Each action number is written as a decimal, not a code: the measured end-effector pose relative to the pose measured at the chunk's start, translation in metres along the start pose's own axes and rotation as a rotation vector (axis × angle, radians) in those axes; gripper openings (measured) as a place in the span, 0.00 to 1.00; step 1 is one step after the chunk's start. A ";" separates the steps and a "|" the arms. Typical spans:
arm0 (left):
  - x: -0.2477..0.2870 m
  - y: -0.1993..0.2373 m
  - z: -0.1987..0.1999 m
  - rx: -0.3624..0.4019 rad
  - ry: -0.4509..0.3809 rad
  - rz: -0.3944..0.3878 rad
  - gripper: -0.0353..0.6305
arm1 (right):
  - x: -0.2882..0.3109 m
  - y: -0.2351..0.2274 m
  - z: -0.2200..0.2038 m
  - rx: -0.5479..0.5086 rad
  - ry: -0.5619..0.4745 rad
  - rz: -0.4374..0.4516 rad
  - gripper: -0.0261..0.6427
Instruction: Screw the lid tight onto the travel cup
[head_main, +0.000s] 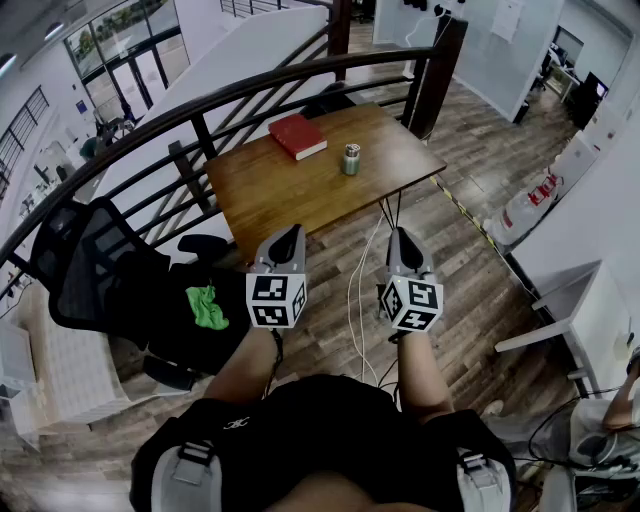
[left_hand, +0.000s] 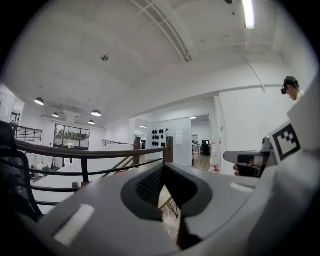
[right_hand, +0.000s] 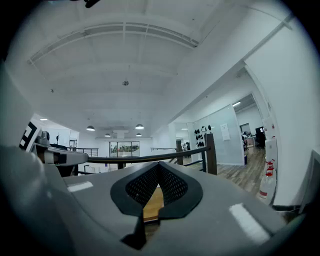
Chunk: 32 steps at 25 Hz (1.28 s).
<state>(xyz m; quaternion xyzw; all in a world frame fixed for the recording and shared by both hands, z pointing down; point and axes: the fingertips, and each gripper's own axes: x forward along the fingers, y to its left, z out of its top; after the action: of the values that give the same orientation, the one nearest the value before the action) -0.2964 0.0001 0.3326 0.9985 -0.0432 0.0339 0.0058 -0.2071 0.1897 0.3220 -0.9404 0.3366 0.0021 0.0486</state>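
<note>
Standing back from a wooden table (head_main: 262, 190), the person holds both grippers up side by side over the plank floor (head_main: 470, 300), level with each other and a little apart. The left gripper (head_main: 289, 238) has its jaws pressed together with nothing between them; in its own view the dark ribbed pads meet at the tips and only a sliver of background shows lower down. The right gripper (head_main: 399, 240) is the same, its jaws together and empty, and its own view shows a strip of the brown tabletop through the narrow slit below the meeting tips. Each gripper view also catches the other gripper's marker cube at its edge.

The cup (head_main: 351, 159) stands upright on the table, toward the right side of the top and well apart from both grippers. It looks metallic with a greenish tint; its top is too small to make out. A red book (head_main: 297, 136) lies flat on the table, to the left of the cup and farther from the person, not touching it.

A dark railing (head_main: 200, 108) curves behind the table's far and left edges. A black mesh chair (head_main: 85, 268) sits left of the table, and a green cloth (head_main: 207, 306) lies on the dark seat just beside it. White cables (head_main: 354, 292) trail across the floor between the grippers, running from under the table toward the person's feet.
</note>
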 end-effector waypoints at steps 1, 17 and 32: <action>0.000 -0.001 0.000 0.000 -0.001 0.002 0.13 | -0.001 0.000 0.000 -0.001 0.000 0.001 0.04; 0.007 -0.032 0.001 0.006 0.004 0.030 0.13 | -0.013 -0.025 0.000 0.033 -0.001 0.064 0.04; 0.043 -0.066 -0.013 0.026 0.010 0.039 0.13 | 0.001 -0.064 -0.010 0.029 -0.004 0.095 0.04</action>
<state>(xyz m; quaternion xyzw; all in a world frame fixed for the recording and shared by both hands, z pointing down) -0.2486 0.0620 0.3479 0.9973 -0.0619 0.0396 -0.0076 -0.1657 0.2376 0.3378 -0.9226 0.3807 0.0012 0.0628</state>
